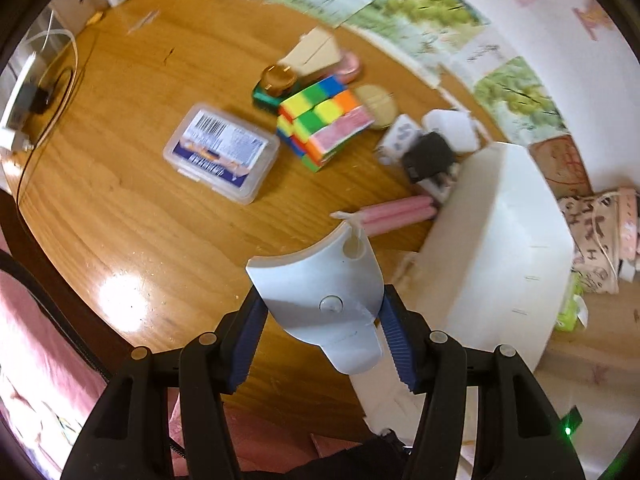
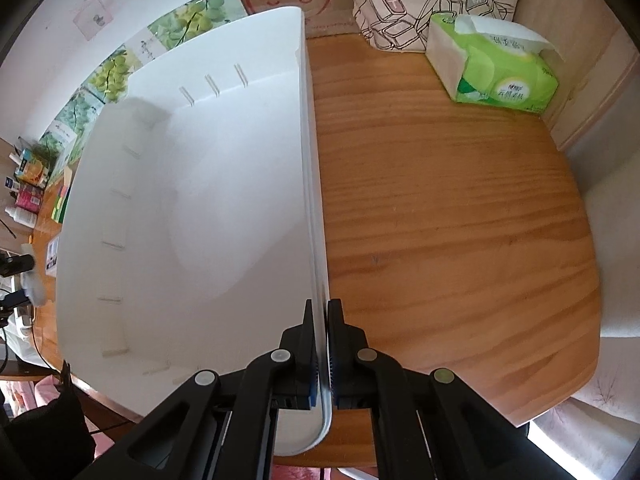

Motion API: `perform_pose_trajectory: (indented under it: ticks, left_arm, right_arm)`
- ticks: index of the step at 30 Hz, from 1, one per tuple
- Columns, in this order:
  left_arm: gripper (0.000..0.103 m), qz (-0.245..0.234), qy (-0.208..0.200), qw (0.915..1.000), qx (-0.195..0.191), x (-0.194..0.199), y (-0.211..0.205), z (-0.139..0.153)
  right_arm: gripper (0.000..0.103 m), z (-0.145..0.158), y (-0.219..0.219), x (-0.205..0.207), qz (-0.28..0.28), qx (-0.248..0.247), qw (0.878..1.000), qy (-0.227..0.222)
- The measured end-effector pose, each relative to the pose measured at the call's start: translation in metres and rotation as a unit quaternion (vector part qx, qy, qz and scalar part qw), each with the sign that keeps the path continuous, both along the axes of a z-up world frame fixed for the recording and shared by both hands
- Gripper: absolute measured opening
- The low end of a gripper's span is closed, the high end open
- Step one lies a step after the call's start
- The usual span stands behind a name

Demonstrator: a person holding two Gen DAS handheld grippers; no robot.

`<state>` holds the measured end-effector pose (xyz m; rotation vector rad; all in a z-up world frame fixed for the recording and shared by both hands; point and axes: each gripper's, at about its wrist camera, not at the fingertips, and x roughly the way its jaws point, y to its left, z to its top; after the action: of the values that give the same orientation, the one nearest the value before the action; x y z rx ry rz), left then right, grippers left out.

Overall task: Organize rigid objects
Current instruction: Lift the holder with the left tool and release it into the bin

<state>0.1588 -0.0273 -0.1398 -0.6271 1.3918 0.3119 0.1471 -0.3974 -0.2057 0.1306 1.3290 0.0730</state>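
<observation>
While the left gripper (image 1: 320, 312) is seen through its own wrist camera, its blue ribbed pads are closed on a pale grey plastic piece (image 1: 324, 288), a flat curved plate with a round stud and a small hole near its far tip. The piece is held off the wooden table (image 1: 120, 208), just beside the left outer wall of the white bin (image 1: 492, 240). Further out on the table lie a clear lidded box (image 1: 222, 152) near the middle, a multicoloured puzzle cube (image 1: 320, 120) behind it, two pink sticks (image 1: 396, 212) against the bin's wall, and a blurred cluster of small items towards the far edge; their exact nature cannot be told.

Judgement: the grey piece looks light, stiff and smooth. The present hold across its narrow waist appears sound, though smooth plastic may pivot between the pads.

From the right wrist view, the right gripper (image 2: 320, 320) is pinched narrow on the bin's (image 2: 200, 200) right wall, near its near corner. The bin's interior shows no contents. A green tissue pack (image 2: 492, 68) and a printed cloth bag (image 2: 420, 0) stand at the table's (image 2: 460, 220) far edge, well apart from the bin.

Judgement: the bin appears thin-walled and light; a one-wall grip steadies it but may flex the wall.
</observation>
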Motion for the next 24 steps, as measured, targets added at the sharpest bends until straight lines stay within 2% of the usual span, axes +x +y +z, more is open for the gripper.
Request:
perform_pose_trajectory:
  ticks: [2,6,12,18,24]
  left_arm:
    - [0.06,-0.012,-0.009,0.9999,0.002,0.0,0.003,0.007]
    - [0.06,-0.054,-0.028,0.998,0.013,0.008,-0.023,0.026]
    - [0.06,-0.128,-0.061,0.9899,0.013,0.023,-0.064,0.039]
    - [0.06,-0.187,-0.07,0.9798,-0.014,0.037,-0.104,0.029]
    - [0.061,-0.248,-0.059,0.9655,-0.052,0.04,-0.15,0.005]
  right_arm:
    - [0.004,0.0,0.0,0.002,0.003,-0.001,1.0,0.0]
    - [0.004,-0.001,0.001,0.006,0.007,0.0,1.0,-0.001]
    - [0.004,-0.001,0.0,0.01,0.007,0.003,1.0,0.006]
    - [0.006,-0.002,-0.001,0.015,0.012,0.008,1.0,0.015]
    - [0.007,-0.004,-0.001,0.023,0.032,0.011,0.999,0.035]
